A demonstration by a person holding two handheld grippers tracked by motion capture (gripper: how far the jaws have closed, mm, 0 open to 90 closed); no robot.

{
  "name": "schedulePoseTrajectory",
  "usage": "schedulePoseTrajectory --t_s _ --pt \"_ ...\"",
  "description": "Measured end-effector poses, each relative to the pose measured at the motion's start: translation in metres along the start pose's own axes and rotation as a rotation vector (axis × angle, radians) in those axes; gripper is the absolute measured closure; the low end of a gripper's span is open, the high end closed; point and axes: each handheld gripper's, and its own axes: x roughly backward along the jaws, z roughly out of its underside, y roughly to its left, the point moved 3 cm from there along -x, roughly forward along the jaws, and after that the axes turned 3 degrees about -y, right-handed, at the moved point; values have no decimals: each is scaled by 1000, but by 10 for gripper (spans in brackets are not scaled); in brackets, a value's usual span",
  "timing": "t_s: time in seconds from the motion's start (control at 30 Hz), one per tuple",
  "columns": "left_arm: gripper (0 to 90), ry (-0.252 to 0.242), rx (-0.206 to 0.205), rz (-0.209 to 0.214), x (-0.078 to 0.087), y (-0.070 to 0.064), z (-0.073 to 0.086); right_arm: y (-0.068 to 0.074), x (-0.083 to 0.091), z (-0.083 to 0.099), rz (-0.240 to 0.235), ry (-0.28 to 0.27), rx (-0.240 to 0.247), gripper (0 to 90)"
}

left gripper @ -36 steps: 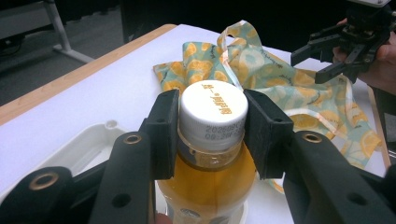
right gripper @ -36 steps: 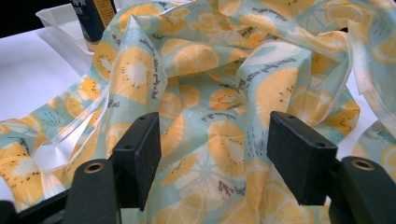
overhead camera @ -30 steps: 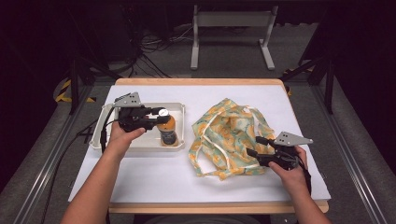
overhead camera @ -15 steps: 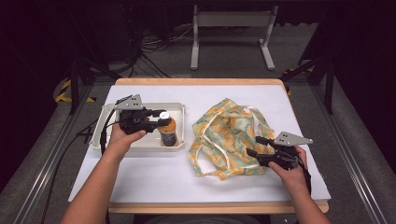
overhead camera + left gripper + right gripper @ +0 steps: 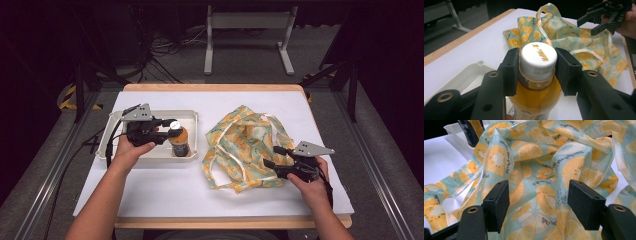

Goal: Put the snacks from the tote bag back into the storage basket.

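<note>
the bottle (image 5: 536,82) of orange drink stands upright in the white tray (image 5: 112,131) on the left half of the counter (image 5: 165,190), its white cap (image 5: 538,60) caught between the pads of the left tool (image 5: 174,129). compared with the high view a second ago the bottle looks in the same spot and still upright; the left tool has hardly shifted, so the change is small: the jaws now sit pressed against the cap and neck, which reads as a grasp completed and a lift about to begin, not yet begun.

further out, the fruit-print cloth bag (image 5: 247,145) lies crumpled on the right half of the counter, well apart from the tray. the right tool (image 5: 272,156) stays at the bag's near edge, jaws spread, fabric lying between them but not pinched. its place matches the earlier pictures. my guess is the bag must be held open before the bottle can go in.
</note>
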Motion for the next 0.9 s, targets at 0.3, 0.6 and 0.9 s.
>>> schedulePoseTrajectory --t_s 0.3,0.6,0.9 --pt "375 -18 -3 -46 3 -4 -4 0 0 0 2 -3 1 338" --pt "290 -43 4 -106 34 -18 -9 -1 2 -1 12 -17 3 322" --pt "243 -72 44 -179 71 -35 5 0 5 -6 18 -27 35 319"
